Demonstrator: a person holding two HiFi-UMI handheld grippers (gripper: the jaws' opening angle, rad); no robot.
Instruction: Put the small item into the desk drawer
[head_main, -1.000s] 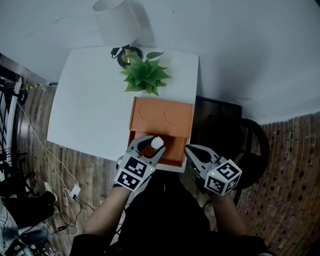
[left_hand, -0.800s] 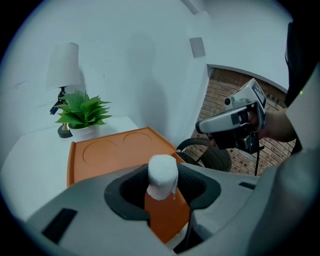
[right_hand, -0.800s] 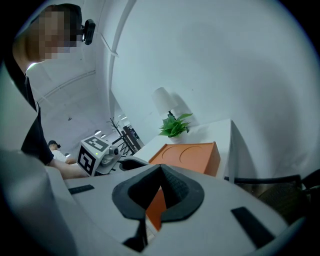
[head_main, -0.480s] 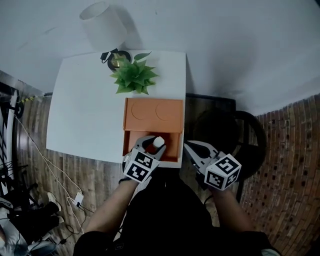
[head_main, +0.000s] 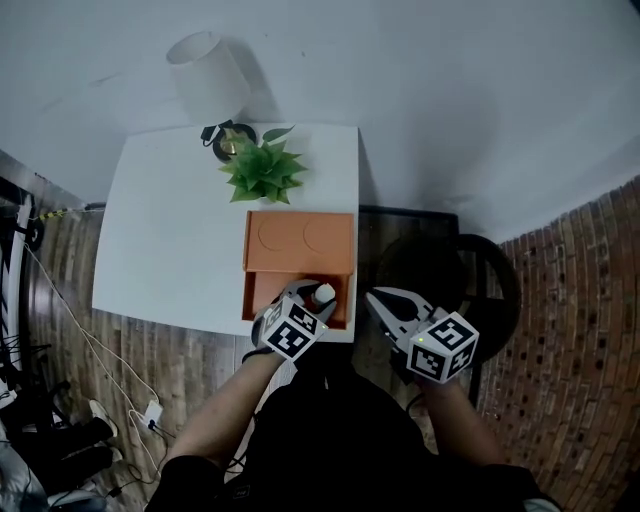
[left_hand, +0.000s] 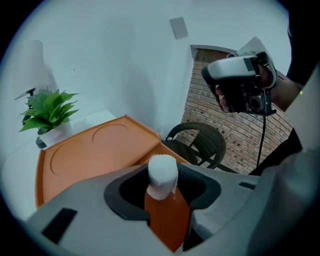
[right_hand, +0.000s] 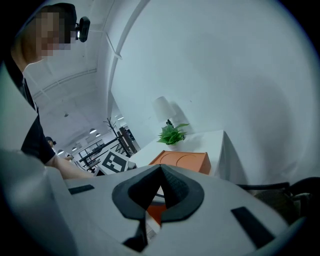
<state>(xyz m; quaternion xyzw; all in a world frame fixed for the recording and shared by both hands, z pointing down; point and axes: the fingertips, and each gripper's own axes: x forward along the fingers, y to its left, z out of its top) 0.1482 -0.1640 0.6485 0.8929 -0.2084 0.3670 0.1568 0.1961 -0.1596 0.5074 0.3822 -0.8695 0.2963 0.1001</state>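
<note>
An orange desk drawer box (head_main: 298, 240) sits on the white table (head_main: 170, 240), with its drawer (head_main: 262, 292) pulled out toward me. My left gripper (head_main: 308, 300) hovers over the open drawer, shut on the small white item (head_main: 323, 294). In the left gripper view the white item (left_hand: 163, 172) stands upright between the pads, with the orange drawer (left_hand: 167, 220) below it. My right gripper (head_main: 378, 300) hangs to the right of the drawer, off the table's corner. Its jaws (right_hand: 161, 169) meet at the tips, shut and empty.
A green potted plant (head_main: 262, 170) and a white lamp (head_main: 208, 65) stand at the table's far edge. A black wicker chair (head_main: 450, 275) sits right of the table. Cables (head_main: 110, 360) trail over the wood floor at left.
My left gripper has carried the white item further in and down over the open drawer. The right gripper has lifted slightly beside the table.
</note>
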